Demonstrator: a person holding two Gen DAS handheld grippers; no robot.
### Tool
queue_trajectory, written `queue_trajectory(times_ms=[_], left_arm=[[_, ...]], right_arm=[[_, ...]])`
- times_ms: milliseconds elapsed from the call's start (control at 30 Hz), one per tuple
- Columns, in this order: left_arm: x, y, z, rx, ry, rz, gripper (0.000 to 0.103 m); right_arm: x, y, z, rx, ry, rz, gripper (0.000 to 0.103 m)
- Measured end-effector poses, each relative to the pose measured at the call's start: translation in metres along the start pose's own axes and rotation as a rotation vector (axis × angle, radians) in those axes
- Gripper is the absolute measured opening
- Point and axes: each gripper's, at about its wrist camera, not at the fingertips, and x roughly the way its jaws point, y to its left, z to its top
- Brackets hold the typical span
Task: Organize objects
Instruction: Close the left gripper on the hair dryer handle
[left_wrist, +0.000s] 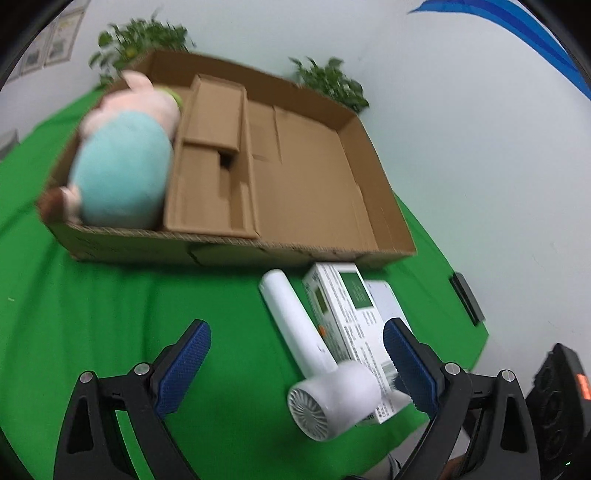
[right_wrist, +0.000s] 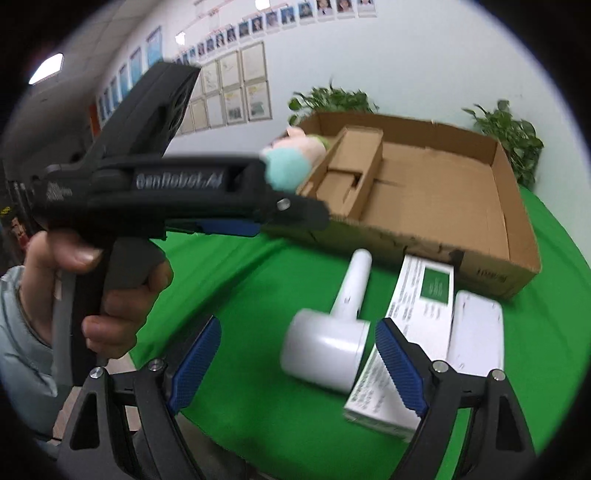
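On green cloth: one hair dryer, two boxes.

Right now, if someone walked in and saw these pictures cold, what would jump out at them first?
Probably the bright green tablecloth and the big open cardboard box on it, with a pink and turquoise plush toy lying at its left end. In front of the box lie a white hair dryer and, touching its right side, a white and green carton. Both the left tongs and the right tongs stand open, holding nothing.
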Motion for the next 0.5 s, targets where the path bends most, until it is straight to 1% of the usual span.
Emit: queue_trajectory(times_ms=[67, 133, 200, 233, 267, 333, 400, 467, 500], left_arm=[[0.009, 0.0, -0.001, -0.005, 0.027, -0.049, 0.095], [0.012, 0.002, -0.003, -0.018, 0.025, -0.112, 0.095], [0.014, 0.004, -0.005, -0.033, 0.031, -0.109, 0.094], [0.016, 0.004, -0.006, -0.036, 0.034, -0.108, 0.094], [0.016, 0.005, -0.006, -0.038, 0.036, -0.11, 0.094], [0.018, 0.007, -0.007, -0.039, 0.042, -0.112, 0.092], [0.019, 0.008, -0.008, -0.037, 0.051, -0.112, 0.087], [0.018, 0.008, -0.009, -0.029, 0.057, -0.132, 0.083], [0.018, 0.009, -0.009, -0.027, 0.059, -0.138, 0.081]], right_arm=[[0.009, 0.0, -0.003, 0.025, 0.032, -0.021, 0.083], [0.015, 0.001, -0.004, 0.029, 0.057, -0.04, 0.082], [0.022, 0.002, -0.006, 0.036, 0.089, -0.055, 0.081], [0.023, 0.001, -0.006, 0.046, 0.097, -0.057, 0.079], [0.022, 0.001, -0.007, 0.051, 0.1, -0.06, 0.074], [0.023, 0.003, -0.007, 0.052, 0.102, -0.07, 0.071], [0.021, 0.004, -0.009, 0.048, 0.094, -0.075, 0.063], [0.018, 0.009, -0.01, 0.049, 0.089, -0.071, 0.044], [0.015, 0.01, -0.01, 0.061, 0.082, -0.053, 0.041]])
